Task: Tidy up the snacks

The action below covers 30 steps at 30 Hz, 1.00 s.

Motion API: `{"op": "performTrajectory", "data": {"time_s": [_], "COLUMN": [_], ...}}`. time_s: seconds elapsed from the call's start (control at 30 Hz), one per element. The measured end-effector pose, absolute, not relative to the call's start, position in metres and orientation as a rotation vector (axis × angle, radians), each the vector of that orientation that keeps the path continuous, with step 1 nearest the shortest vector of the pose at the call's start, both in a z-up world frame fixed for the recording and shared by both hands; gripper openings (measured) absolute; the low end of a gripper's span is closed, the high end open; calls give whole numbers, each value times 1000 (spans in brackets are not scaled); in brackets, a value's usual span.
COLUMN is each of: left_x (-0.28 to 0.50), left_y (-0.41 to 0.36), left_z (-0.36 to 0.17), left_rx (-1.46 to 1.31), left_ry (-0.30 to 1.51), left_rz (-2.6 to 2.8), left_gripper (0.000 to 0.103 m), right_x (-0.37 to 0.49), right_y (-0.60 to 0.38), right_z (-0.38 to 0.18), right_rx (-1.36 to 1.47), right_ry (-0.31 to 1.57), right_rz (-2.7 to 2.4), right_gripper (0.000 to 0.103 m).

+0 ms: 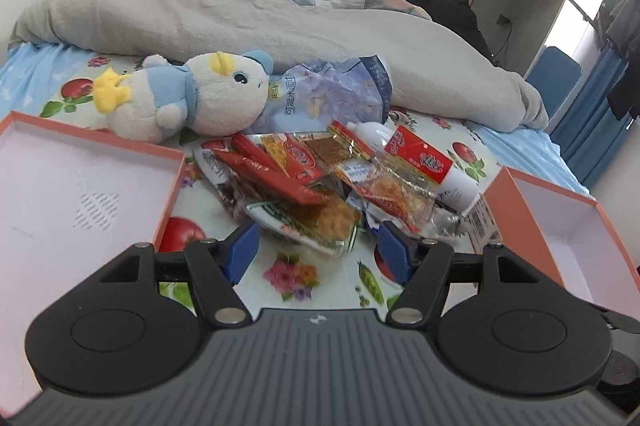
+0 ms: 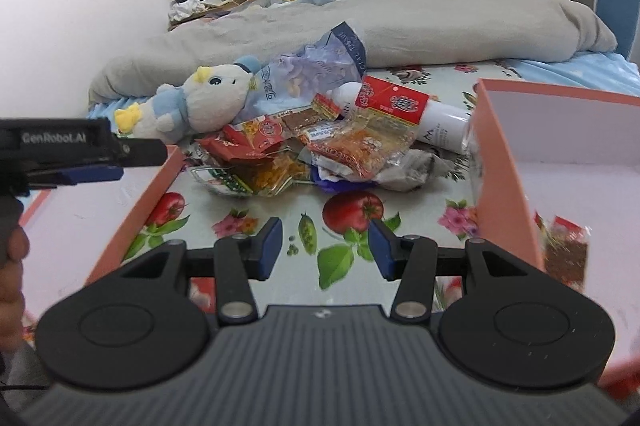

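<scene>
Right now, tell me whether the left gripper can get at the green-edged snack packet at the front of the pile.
Probably yes. The left gripper is open and empty, and the green-edged packet lies right ahead of its fingertips at the pile's near edge. Only bare bedsheet lies between them.

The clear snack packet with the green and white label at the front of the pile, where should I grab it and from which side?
Probably grip the near crimped edge of the clear green-labelled snack packet, coming in low from the front with the left hand-held gripper. It lies flat with that edge free, while its far side sits under the red wrappers.
</scene>
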<state>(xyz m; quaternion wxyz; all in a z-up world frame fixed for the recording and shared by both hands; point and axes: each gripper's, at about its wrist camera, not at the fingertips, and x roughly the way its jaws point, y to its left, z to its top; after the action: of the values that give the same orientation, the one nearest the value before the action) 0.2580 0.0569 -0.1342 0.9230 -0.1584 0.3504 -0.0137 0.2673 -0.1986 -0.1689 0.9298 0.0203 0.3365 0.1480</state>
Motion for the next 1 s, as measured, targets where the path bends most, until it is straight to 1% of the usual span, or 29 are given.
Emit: {"op": "performTrajectory", "data": {"time_s": [0.47, 0.5, 0.57, 0.6, 0.73, 0.8, 0.87, 1.0], "left_x": [350, 355, 365, 370, 385, 392, 397, 401], "left_y": [90, 90, 94, 97, 109, 111, 113, 116], "left_z": [-184, -188, -197, -199, -209, -217, -224, -235], "left_rx": [-556, -565, -569, -578, -639, -656, -665, -681], "left_ry": [799, 807, 832, 829, 823, 846, 855, 859], "left_rz": [-75, -76, -80, -71, -66, -65, -62, -40], "left_gripper": [70, 70, 70, 70, 70, 68, 66, 62], "right_x": [359, 364, 376, 380, 401, 411, 420, 432], "right_y": [-181, -180, -179, -178, -174, -171, -168, -163], "right_z": [-199, -201, -207, -210, -220, -224, -228, -237], "right_rx": [36, 39, 44, 44, 48, 41, 29, 6], "right_ry": [722, 726, 725, 720, 727, 729, 729, 737], "right_rz": [271, 265, 257, 256, 265, 257, 247, 226], "right_gripper": [50, 52, 71, 74, 75, 79, 84, 84]}}
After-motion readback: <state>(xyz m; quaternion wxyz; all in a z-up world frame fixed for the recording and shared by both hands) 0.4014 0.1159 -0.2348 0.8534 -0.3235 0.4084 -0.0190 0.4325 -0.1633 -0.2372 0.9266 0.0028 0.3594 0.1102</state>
